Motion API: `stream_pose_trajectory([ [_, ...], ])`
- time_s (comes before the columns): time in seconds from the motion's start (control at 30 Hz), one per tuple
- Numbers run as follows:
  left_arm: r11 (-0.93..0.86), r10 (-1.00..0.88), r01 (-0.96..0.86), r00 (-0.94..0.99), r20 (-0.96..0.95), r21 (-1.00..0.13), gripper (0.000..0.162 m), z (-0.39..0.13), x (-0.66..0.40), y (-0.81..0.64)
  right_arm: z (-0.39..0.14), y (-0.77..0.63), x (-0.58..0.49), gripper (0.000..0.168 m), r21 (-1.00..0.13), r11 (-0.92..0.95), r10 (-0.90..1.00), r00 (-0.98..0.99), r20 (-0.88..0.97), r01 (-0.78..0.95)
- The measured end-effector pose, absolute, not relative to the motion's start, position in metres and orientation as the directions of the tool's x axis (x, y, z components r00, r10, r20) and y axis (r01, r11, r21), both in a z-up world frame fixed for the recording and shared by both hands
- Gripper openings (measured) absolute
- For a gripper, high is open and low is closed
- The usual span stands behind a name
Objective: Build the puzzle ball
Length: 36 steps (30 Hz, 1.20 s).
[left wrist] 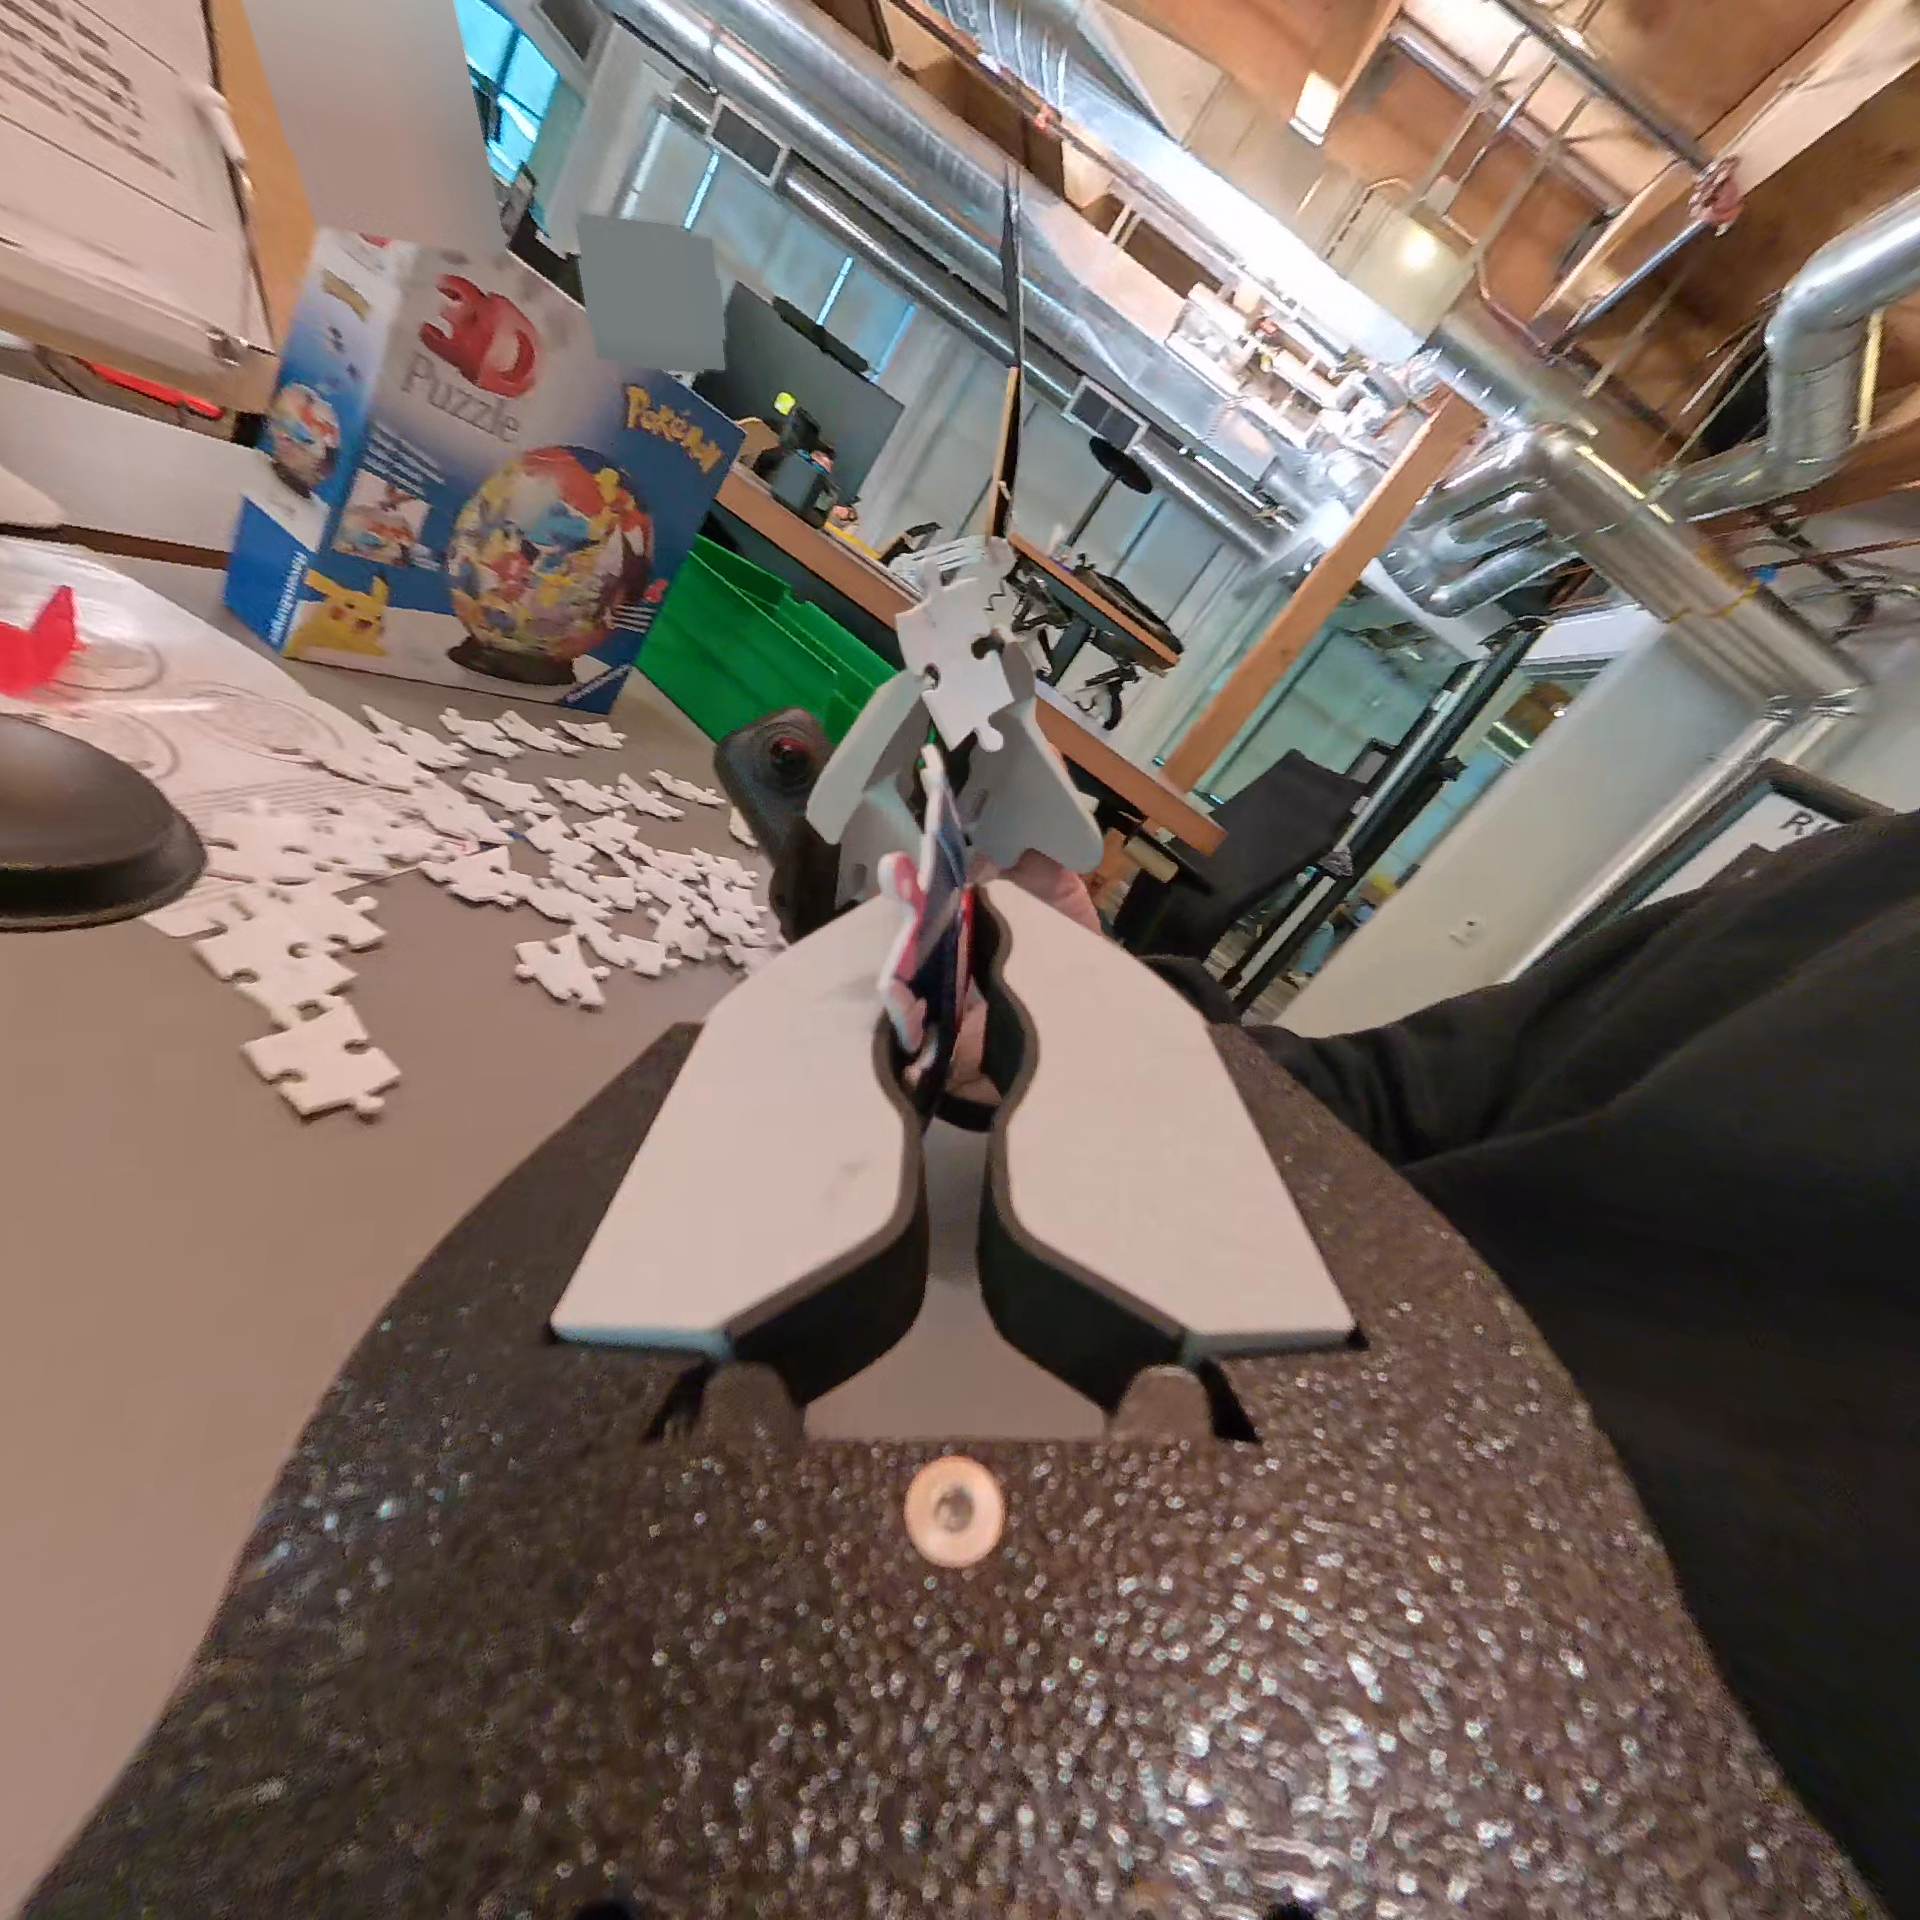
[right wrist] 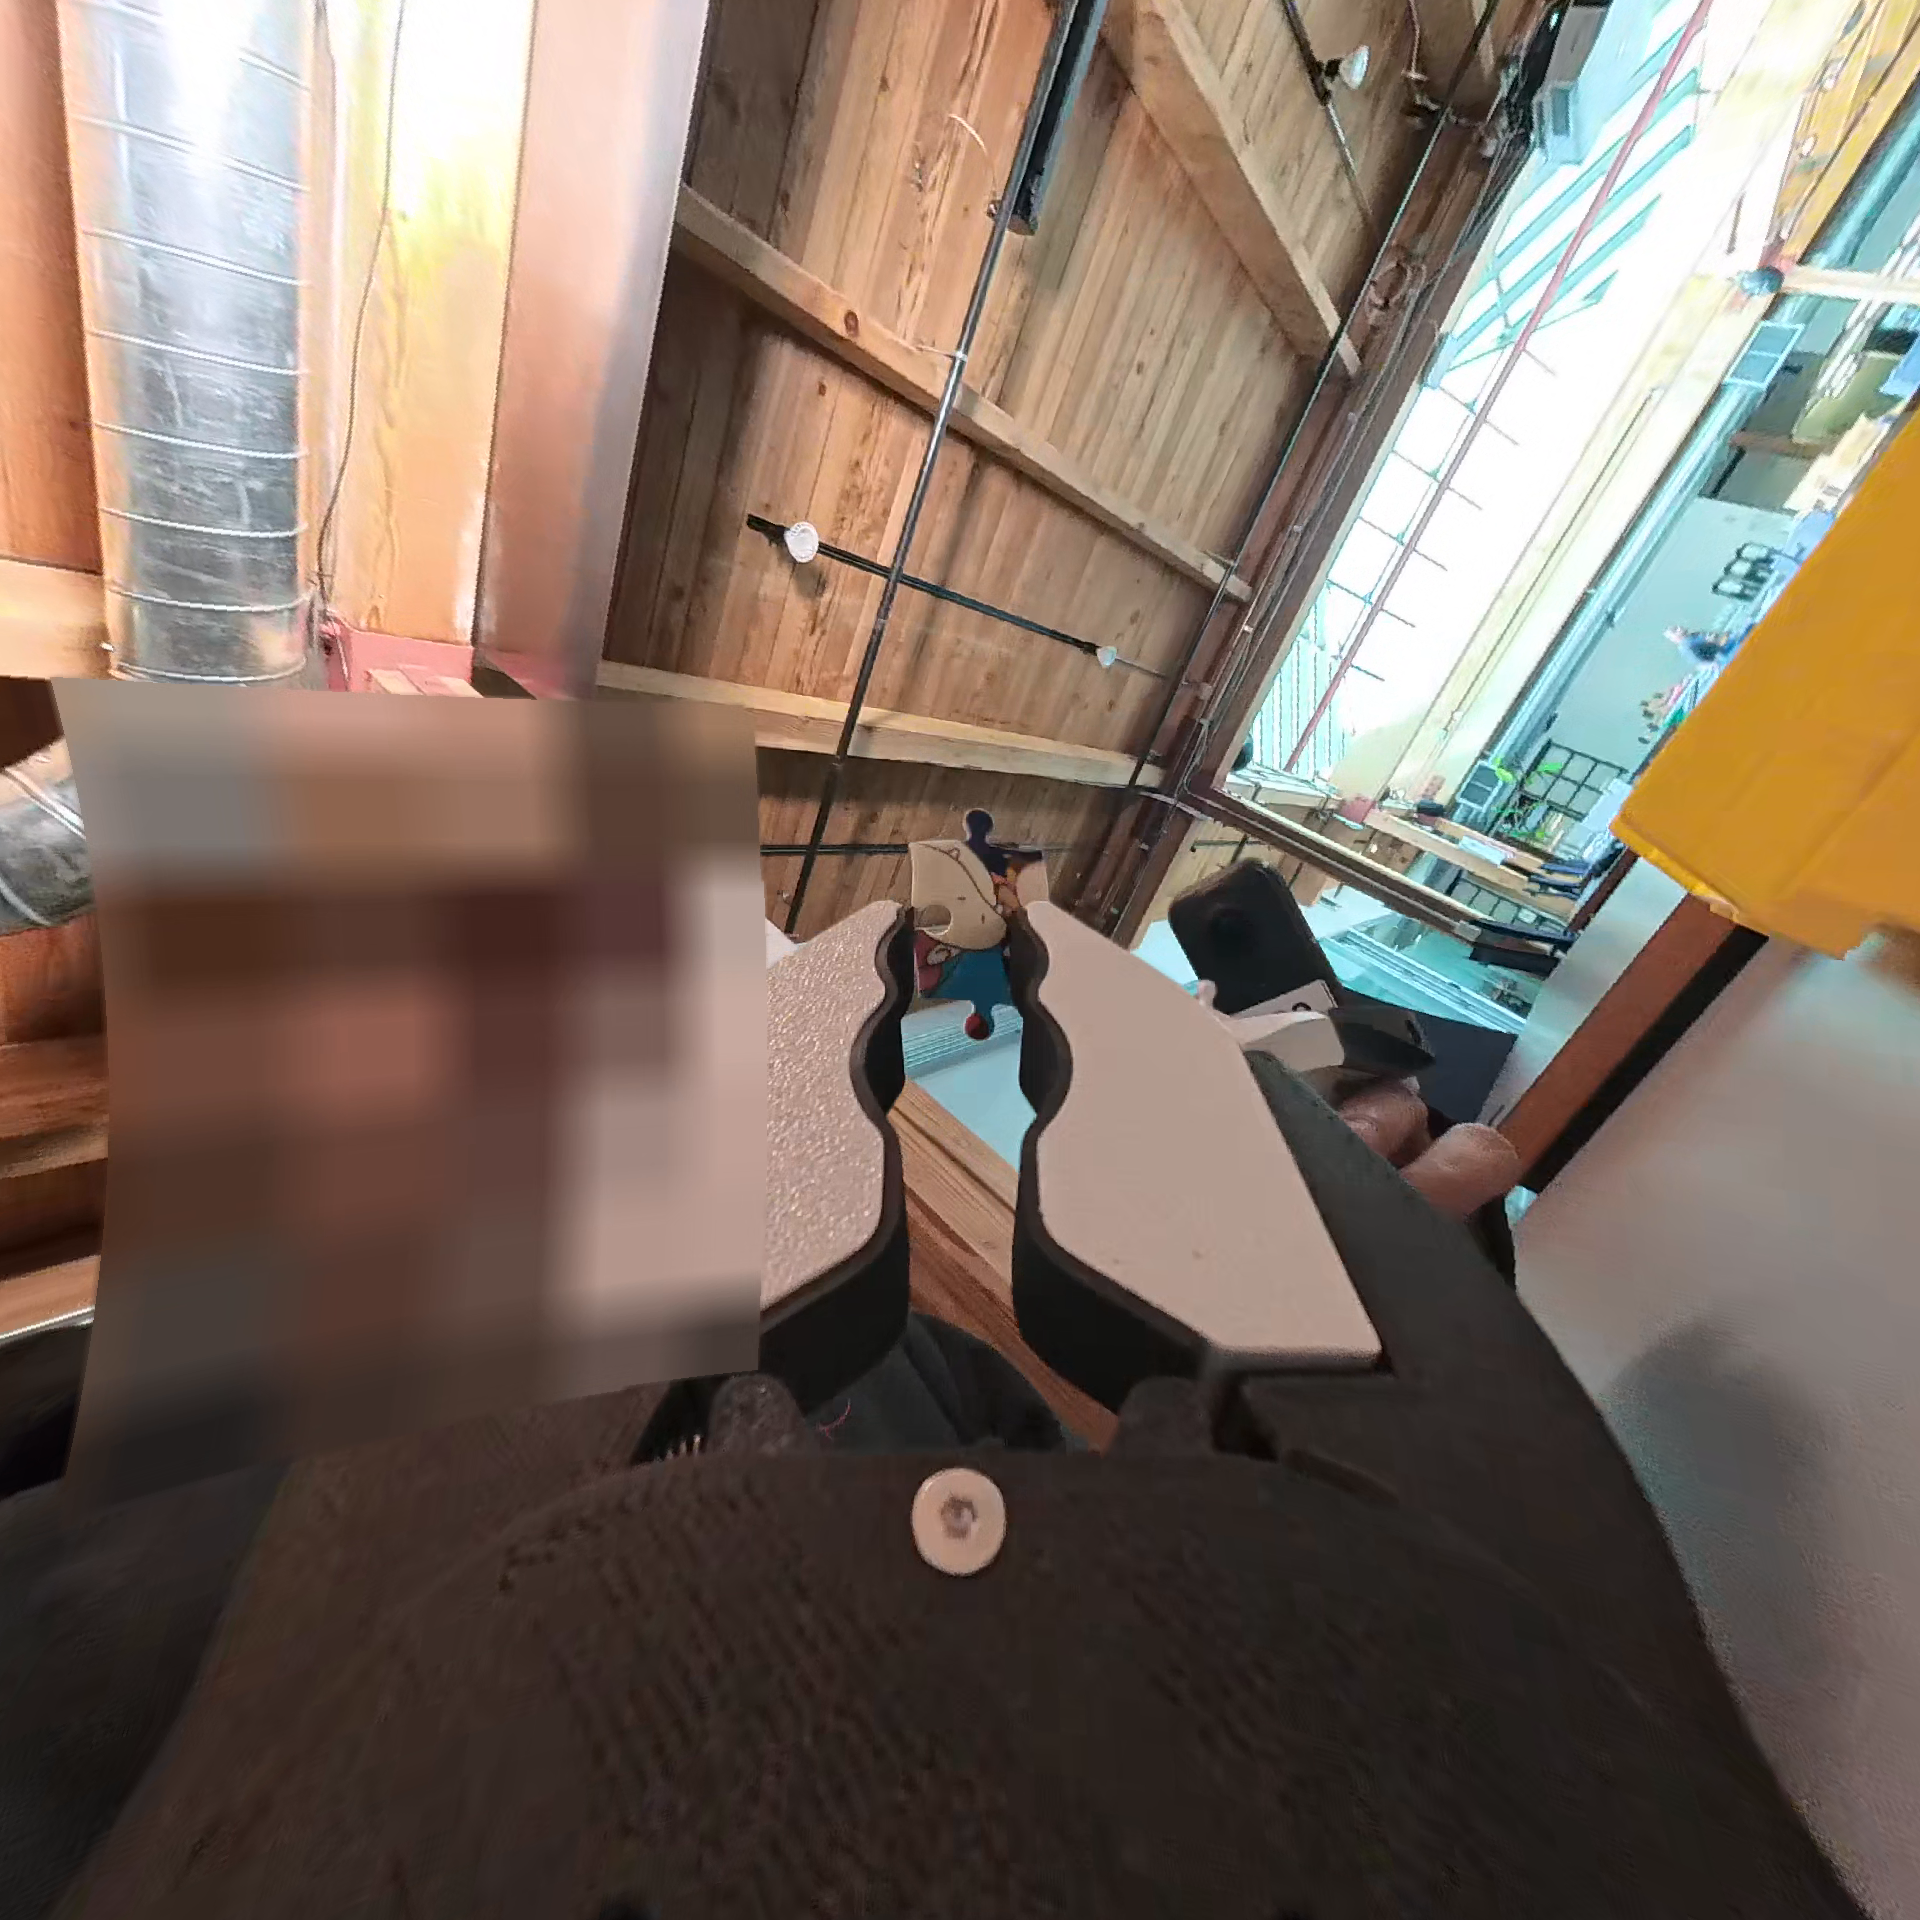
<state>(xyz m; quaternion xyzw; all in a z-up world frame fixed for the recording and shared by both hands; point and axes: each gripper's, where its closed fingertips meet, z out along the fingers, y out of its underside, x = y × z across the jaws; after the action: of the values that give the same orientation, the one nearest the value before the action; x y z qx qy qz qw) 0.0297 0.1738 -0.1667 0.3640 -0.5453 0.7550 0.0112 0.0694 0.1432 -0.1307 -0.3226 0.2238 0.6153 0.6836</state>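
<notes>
Pinching printed piece (left wrist: 928, 961) w/ left tongs (left wrist: 961, 940), right tongs (right wrist: 964, 920) gripping another piece (right wrist: 971, 914), puzzle box (left wrist: 457, 478) upright, contents unseen.

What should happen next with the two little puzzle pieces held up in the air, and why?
Probably ease the right gripper down so its white-backed piece meets the printed piece pinched in the left gripper. Each gripper is shut on one piece, both are raised off the table, and a small gap shows between the pieces, so nothing is joined yet. The loose pieces wait below.
</notes>
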Motion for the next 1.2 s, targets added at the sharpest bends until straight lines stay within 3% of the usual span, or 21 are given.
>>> stream_pose_trajectory([
  [0.03, -0.402, -0.379, -0.415, -0.736, 0.561, -0.816, 0.003, -0.167, 0.03, 0.173, -0.132, 0.144, 0.067, 0.018, -0.176, 0.029, 0.693, 0.146, -0.706, -0.984],
  [0.17, -0.372, -0.395, -0.421, -0.734, 0.552, -0.827, 0.003, -0.171, 0.029, 0.172, -0.133, 0.146, 0.063, 0.018, -0.213, 0.034, 0.678, 0.179, -0.713, -0.976],
  [0.37, -0.341, -0.417, -0.429, -0.729, 0.543, -0.837, 0.004, -0.176, 0.03, 0.173, -0.139, 0.143, 0.06, 0.018, -0.437, 0.098, 0.523, 0.42, -0.742, -0.894],
  [0.53, -0.324, -0.443, -0.422, -0.723, 0.53, -0.847, 0.004, -0.174, 0.029, 0.174, -0.156, 0.12, 0.065, 0.017, -0.699, 0.129, 0.237, 0.707, -0.667, -0.703],
  [0.67, -0.296, -0.486, -0.411, -0.713, 0.506, -0.862, 0.004, -0.172, 0.027, 0.17, -0.182, 0.096, 0.072, 0.017, -0.87, -0.018, -0.019, 0.87, -0.492, -0.493],
  [0.87, -0.284, -0.519, -0.394, -0.703, 0.486, -0.874, 0.004, -0.161, 0.03, 0.147, -0.193, 0.079, 0.082, 0.017, -0.936, -0.183, -0.167, 0.948, -0.272, -0.301],
  [1.2, -0.167, -0.523, -0.375, -0.75, 0.405, -0.912, 0.004, -0.17, 0.029, 0.114, -0.21, 0.063, 0.093, 0.017, -0.934, -0.321, -0.267, 0.961, -0.067, -0.154],
])
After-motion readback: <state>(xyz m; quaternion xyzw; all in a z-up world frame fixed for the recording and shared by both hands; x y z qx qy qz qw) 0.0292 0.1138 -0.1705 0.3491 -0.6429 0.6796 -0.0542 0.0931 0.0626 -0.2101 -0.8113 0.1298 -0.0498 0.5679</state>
